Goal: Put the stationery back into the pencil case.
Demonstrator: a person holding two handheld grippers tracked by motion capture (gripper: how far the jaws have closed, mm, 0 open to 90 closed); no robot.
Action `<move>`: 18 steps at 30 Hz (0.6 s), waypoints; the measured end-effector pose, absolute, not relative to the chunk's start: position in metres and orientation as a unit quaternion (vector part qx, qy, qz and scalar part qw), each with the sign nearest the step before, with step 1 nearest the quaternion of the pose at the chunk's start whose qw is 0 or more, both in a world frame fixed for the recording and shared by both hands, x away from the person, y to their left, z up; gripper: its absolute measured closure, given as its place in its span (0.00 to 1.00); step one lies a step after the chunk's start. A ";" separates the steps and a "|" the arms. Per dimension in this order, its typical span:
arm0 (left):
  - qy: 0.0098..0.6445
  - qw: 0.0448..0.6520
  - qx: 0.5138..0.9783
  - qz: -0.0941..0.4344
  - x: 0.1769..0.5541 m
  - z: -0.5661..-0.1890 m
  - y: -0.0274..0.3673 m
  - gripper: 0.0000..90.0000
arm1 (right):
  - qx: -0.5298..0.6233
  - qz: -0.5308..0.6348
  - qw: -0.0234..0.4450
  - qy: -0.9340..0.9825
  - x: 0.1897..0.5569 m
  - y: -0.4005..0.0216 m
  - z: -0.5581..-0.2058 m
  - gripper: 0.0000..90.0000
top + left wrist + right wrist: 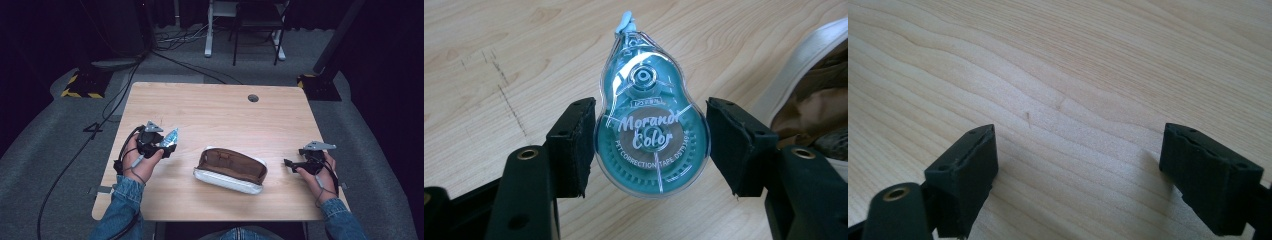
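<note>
The left gripper [161, 145] is clamped on the correction tape [651, 127] above the tabletop's [210, 105] left edge, its long axis pointing away, tip first. The open pencil case [231, 170] lies rightward (nearer this hand). The right gripper [292, 164] hovers with its 2 jaws apart.

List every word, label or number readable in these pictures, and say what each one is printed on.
"Morandi Color": large white script on the clear face of the teal correction tape held in the left gripper.
"PET CORRECTION TAPE" followed by a code: curved small print below it; the code is too small to read surely.
Small label above the script: too blurred to read.
Pencil case: no legible text.
</note>
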State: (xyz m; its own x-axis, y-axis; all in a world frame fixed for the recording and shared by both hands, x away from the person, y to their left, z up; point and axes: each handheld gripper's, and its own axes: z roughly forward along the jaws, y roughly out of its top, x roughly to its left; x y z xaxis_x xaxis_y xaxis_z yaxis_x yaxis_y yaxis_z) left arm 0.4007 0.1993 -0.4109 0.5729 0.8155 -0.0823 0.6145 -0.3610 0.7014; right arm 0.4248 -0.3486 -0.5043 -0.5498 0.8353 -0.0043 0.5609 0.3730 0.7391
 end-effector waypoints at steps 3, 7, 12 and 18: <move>0.433 0.362 0.813 0.145 0.397 -0.404 0.197 0.43 | 0.433 0.355 0.193 0.806 0.425 -0.349 -0.504 0.18; 0.422 0.368 0.815 0.146 0.391 -0.397 0.191 0.43 | 0.433 0.355 0.193 0.806 0.425 -0.349 -0.504 0.18; 0.397 0.367 0.828 0.147 0.383 -0.387 0.178 0.43 | 0.433 0.355 0.193 0.805 0.425 -0.349 -0.504 0.18; 0.373 0.368 0.839 0.149 0.376 -0.379 0.166 0.43 | 0.433 0.355 0.193 0.806 0.425 -0.349 -0.504 0.18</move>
State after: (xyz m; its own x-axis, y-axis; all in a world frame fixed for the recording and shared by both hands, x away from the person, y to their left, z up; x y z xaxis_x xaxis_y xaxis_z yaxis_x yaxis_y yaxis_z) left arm 0.3756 0.1664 -0.3786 0.6772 0.7354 -0.0241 0.5162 -0.4515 0.7278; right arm 0.4248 -0.3486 -0.5043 -0.5500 0.8352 -0.0045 0.5607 0.3732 0.7391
